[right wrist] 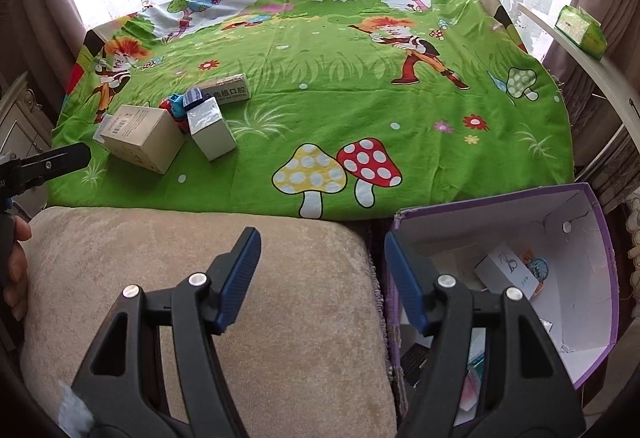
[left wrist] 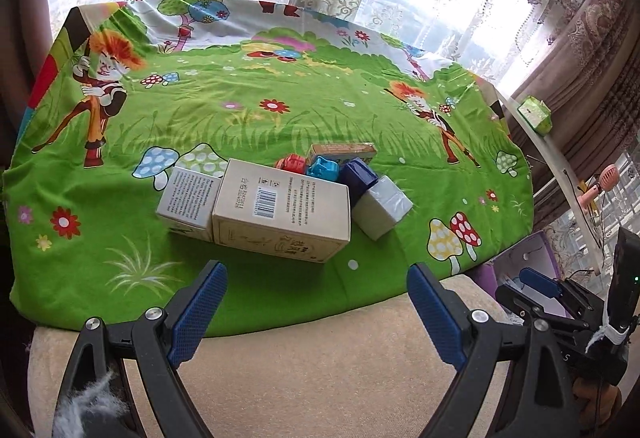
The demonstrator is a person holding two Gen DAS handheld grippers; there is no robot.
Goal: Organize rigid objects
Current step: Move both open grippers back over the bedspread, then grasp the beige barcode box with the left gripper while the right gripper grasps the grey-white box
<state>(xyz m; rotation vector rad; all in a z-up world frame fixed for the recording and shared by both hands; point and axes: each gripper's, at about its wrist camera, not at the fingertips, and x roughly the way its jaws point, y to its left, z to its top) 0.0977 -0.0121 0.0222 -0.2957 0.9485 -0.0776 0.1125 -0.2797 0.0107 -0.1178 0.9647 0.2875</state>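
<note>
A cluster of small boxes and toys sits on the green cartoon cloth (left wrist: pixel 280 109). It holds a large beige box (left wrist: pixel 280 209), a small white box (left wrist: pixel 188 201), a white cube box (left wrist: pixel 384 205), a dark blue box (left wrist: pixel 358 175), a blue toy car (left wrist: pixel 324 167), a red toy (left wrist: pixel 292 162) and a long flat box (left wrist: pixel 344 150). My left gripper (left wrist: pixel 316 274) hangs open just in front of the beige box, with nothing between its blue pads. My right gripper (right wrist: pixel 322 242) is open and empty over the beige cushion (right wrist: pixel 200 298), beside a purple box (right wrist: pixel 560 238).
The purple box stands at the cloth's near right corner, open on top, with a white carton (right wrist: pixel 506 274) and other small items inside. A green tissue pack (right wrist: pixel 580 27) lies on a white ledge at the right. Lace curtains and a window close off the far side.
</note>
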